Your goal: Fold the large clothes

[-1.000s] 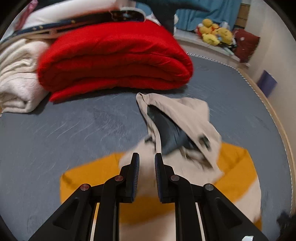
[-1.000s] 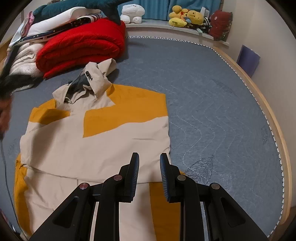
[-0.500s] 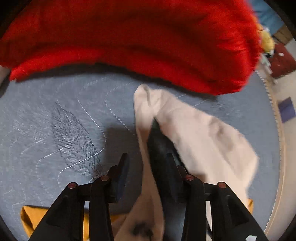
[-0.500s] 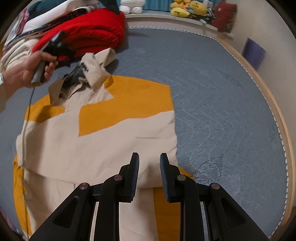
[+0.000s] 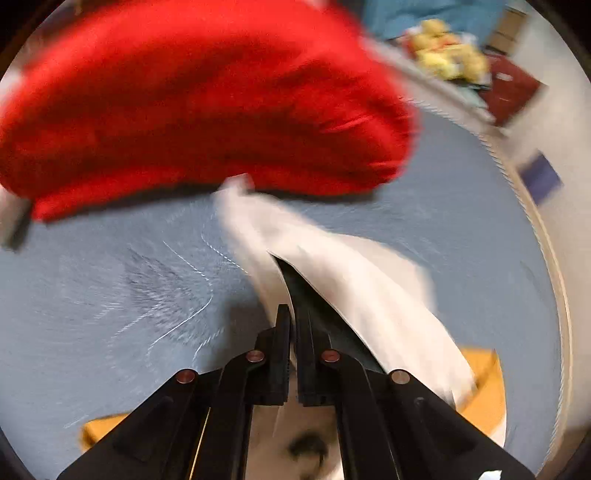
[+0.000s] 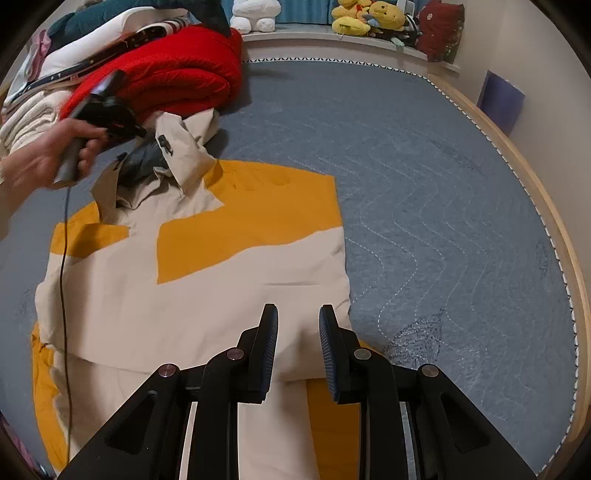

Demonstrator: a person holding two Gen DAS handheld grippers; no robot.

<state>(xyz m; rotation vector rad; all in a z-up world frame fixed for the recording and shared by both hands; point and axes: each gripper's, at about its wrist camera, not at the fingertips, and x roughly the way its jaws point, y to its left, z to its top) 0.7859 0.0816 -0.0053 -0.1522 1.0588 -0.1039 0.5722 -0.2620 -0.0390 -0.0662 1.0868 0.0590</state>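
I see a big jacket [image 6: 207,288] lying flat on the grey quilt [image 6: 424,192] that covers the bed. The jacket is cream with wide orange patches. It lies toward the left side of the quilt, with its bottom part near me and its hood [image 6: 173,155] pointing to the far edge.

My left gripper [image 5: 293,325] has just been closing, and now its jaws are squeezed together on the cream edge of the hood [image 5: 332,280]. The dark lining of the hood shows right beside the jaws. This view is blurry. In the other view I can see a hand [image 6: 48,158] holding that gripper [image 6: 110,116] at the hood, with a thin black cable [image 6: 64,280] hanging from it across the jacket.

My right gripper [image 6: 297,332] hangs over the near right part of the jacket. Its jaws stand a little apart, and nothing is between them. I cannot tell if the tips touch the cloth.

A folded red blanket [image 6: 177,74] sits at the far left corner of the quilt, just behind the hood. More folded clothes [image 6: 29,114] are piled to its left. Yellow soft toys [image 6: 365,16] sit on the ledge past the far edge. A blue square thing [image 6: 500,99] leans on the wall at the right
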